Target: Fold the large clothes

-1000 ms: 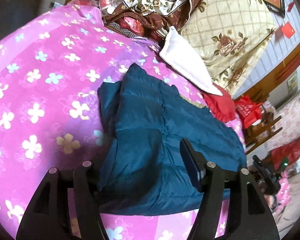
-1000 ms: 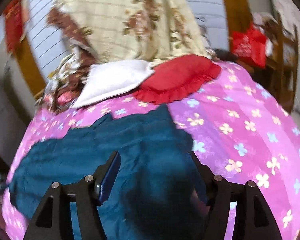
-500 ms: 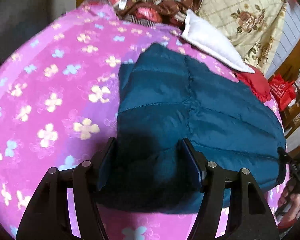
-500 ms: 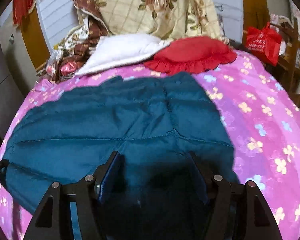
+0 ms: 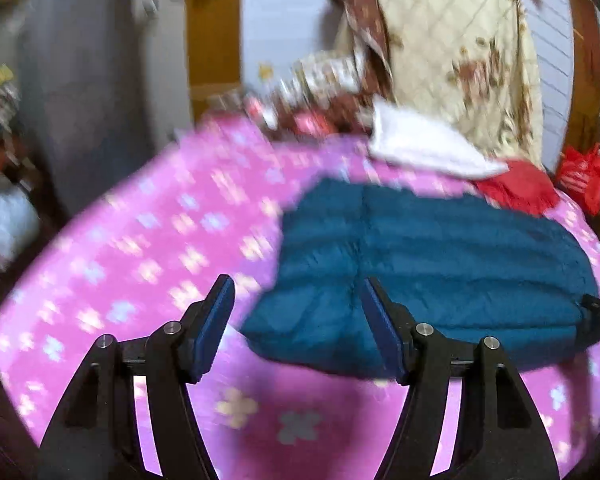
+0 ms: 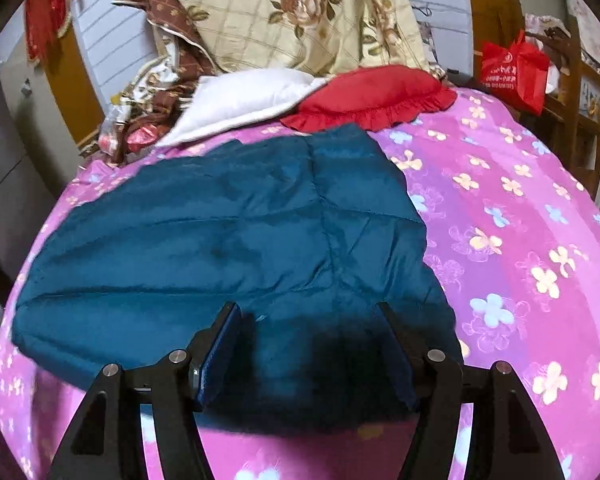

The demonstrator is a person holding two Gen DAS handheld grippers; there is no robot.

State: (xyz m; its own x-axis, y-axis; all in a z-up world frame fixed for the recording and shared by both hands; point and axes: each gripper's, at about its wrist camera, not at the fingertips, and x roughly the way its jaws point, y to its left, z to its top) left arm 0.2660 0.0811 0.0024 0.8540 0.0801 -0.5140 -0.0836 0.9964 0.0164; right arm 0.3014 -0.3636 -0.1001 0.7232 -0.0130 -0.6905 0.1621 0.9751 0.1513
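Opening left gripper [image 5: 296, 300] empty above teal jacket [image 5: 440, 264], right gripper [image 6: 312, 336] wide, straddling jacket edge

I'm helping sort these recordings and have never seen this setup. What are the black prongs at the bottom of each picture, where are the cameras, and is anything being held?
There is no robot here. A person holds a pair of hand tongs in each hand, and a wide-angle camera on each pair looks forward along its two fingers. Those fingers are the black prongs.

One picture comes from the left tongs, the other from the right tongs. Both look at a bed with a pink flowered cover. On it lies a folded teal padded jacket; behind it are a white pillow, a red cushion and a heaped floral quilt.

The left tongs are opening; the jacket's corner shows between the fingers, but the pads do not press it. The right tongs stand open around the jacket's near edge, without a visible pinch. So nothing is held.
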